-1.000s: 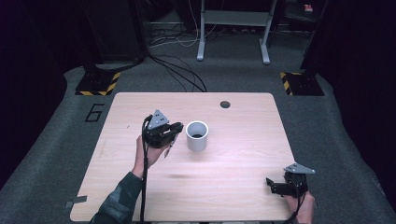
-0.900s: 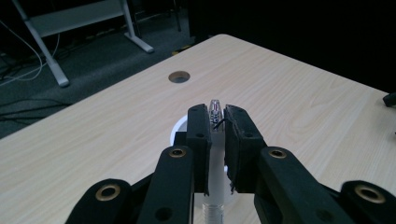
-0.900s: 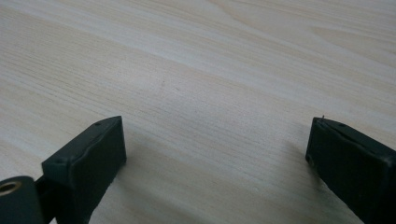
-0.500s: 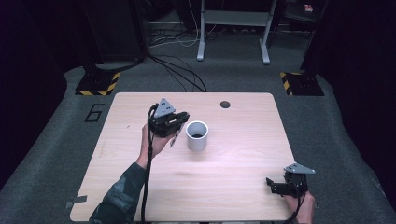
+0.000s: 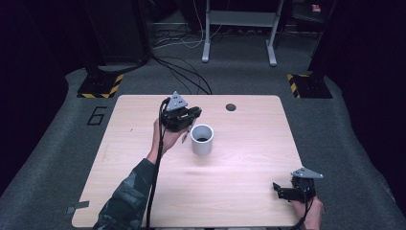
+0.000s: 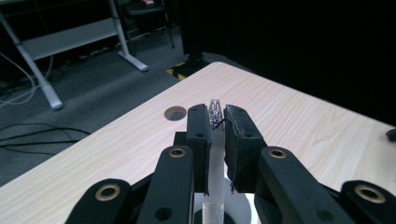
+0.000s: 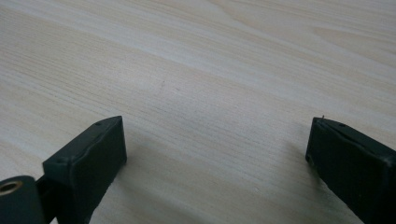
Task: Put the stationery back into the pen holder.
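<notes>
You've brought the pen [image 6: 214, 140] up beside the cup [image 5: 202, 139].
Left gripper [image 5: 184, 120] clamps it; right gripper [image 5: 282, 191] idles agape, well away.

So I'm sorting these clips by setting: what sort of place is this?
Probably a lab or recording studio: a pale wooden table on grey carpet, black curtains around it, yellow-black hazard-striped stand bases, and loose cables on the floor.

matt pale wood-grain table [image 5: 249, 158], smooth white cup [image 5: 202, 140].
</notes>
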A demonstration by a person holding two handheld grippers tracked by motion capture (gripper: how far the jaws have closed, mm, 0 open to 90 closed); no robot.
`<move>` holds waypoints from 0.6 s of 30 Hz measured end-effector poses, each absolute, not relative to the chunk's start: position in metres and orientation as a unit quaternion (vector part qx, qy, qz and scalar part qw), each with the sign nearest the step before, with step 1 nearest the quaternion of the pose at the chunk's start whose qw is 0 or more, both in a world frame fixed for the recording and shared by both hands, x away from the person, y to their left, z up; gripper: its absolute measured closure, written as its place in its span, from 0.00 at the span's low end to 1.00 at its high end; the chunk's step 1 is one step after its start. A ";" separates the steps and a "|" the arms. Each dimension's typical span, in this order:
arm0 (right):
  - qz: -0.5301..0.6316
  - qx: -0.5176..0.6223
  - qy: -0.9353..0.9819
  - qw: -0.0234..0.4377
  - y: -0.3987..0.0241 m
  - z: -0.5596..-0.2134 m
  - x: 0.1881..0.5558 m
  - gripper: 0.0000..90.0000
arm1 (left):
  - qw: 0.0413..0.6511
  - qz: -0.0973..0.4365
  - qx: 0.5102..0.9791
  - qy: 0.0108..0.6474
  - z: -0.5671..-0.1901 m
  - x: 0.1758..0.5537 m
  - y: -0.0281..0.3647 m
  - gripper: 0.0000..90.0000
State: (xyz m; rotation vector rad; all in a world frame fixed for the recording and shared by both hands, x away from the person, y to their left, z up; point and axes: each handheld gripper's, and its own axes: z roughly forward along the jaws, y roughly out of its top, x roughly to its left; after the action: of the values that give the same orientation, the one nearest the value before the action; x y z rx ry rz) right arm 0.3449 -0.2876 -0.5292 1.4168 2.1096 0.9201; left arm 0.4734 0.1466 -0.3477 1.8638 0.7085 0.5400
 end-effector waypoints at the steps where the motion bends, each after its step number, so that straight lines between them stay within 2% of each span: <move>1: 0.332 0.512 0.762 0.218 -0.288 -0.529 0.345 0.05 | 0.512 0.225 0.775 0.294 -0.348 0.474 0.146 0.90; 18: 0.332 0.511 0.762 0.218 -0.288 -0.529 0.345 0.05 | 0.519 0.220 0.775 0.287 -0.343 0.496 0.128 0.90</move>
State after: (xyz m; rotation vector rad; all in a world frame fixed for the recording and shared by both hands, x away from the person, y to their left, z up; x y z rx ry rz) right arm 0.3450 -0.2877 -0.5292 1.4144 2.1099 0.9192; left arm 0.4958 0.1280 -0.3435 1.8585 0.6887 0.5280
